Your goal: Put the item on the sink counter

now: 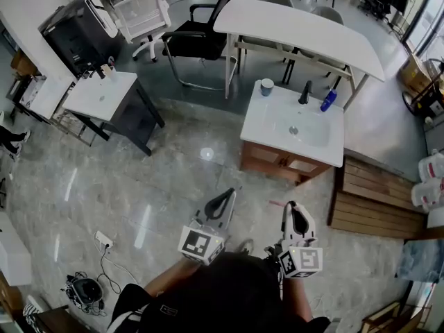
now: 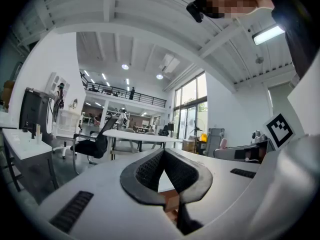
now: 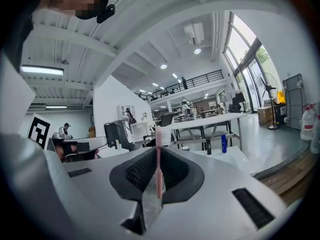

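Observation:
A white sink counter (image 1: 262, 125) on a wooden base stands ahead of me, carrying a cup (image 1: 267, 86), a black faucet (image 1: 305, 92) and a blue bottle (image 1: 328, 100). My right gripper (image 1: 291, 207) is shut on a thin pink toothbrush (image 3: 158, 156), which stands upright between the jaws; its pink end (image 1: 277, 203) pokes out to the left. In the right gripper view the sink counter (image 3: 227, 156) lies some way beyond the right gripper (image 3: 158, 151). My left gripper (image 1: 228, 193) is held beside it, and its jaws (image 2: 163, 153) are shut with nothing in them. Both grippers hang over the floor, short of the counter.
A long white table (image 1: 298, 30) and a black chair (image 1: 194, 44) stand behind the sink. A second small white counter (image 1: 104, 96) is at the left. A wooden pallet (image 1: 374, 196) lies right of the sink, with white jugs (image 1: 430, 175) beyond. A power strip (image 1: 103, 239) and cables lie on the floor.

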Action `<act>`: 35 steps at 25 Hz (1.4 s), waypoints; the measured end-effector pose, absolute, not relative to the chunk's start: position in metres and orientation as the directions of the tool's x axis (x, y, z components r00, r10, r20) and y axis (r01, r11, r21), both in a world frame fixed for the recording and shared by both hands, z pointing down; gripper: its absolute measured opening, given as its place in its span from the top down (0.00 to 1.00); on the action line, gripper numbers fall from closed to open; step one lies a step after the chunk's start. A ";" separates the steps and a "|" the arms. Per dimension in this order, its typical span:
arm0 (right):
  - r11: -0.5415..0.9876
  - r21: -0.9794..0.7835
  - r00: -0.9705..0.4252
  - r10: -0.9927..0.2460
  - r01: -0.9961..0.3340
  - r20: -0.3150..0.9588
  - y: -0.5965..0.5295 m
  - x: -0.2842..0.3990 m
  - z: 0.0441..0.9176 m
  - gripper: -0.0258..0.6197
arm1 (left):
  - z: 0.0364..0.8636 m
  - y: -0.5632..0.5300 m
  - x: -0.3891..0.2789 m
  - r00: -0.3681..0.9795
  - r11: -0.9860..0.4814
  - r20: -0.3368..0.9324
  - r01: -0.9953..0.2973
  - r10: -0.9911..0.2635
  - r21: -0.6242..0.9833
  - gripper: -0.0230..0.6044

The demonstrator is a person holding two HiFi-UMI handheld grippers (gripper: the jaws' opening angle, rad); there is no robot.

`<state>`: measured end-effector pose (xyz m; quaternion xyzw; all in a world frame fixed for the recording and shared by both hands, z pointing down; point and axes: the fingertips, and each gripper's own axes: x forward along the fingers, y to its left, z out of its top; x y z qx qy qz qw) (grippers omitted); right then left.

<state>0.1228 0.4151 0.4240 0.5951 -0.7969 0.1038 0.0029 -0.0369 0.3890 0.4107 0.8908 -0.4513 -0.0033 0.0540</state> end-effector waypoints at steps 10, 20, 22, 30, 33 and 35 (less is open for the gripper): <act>0.259 -0.161 -0.280 -0.952 -0.952 0.124 0.402 0.105 0.419 0.92 | 0.406 0.376 -0.055 0.598 -0.592 0.026 -0.798 -0.801 0.109 0.94; 0.231 -0.160 -0.253 -0.958 -0.960 0.135 0.380 0.075 0.422 0.92 | 0.406 0.348 -0.086 0.616 -0.610 0.015 -0.783 -0.788 0.121 0.94; 0.224 -0.159 -0.246 -0.960 -0.962 0.135 0.375 0.069 0.424 0.92 | 0.409 0.342 -0.094 0.622 -0.616 0.020 -0.779 -0.783 0.118 0.94; 0.192 -0.155 -0.213 -0.968 -0.969 0.133 0.356 0.043 0.428 0.92 | 0.411 0.318 -0.118 0.649 -0.644 0.008 -0.757 -0.761 0.114 0.94; 0.184 -0.152 -0.204 -0.970 -0.971 0.133 0.348 0.038 0.429 0.92 | 0.414 0.308 -0.123 0.651 -0.646 0.002 -0.753 -0.759 0.125 0.94; 0.180 -0.152 -0.201 -0.970 -0.972 0.140 0.343 0.037 0.431 0.92 | 0.419 0.303 -0.125 0.654 -0.647 0.009 -0.751 -0.757 0.132 0.94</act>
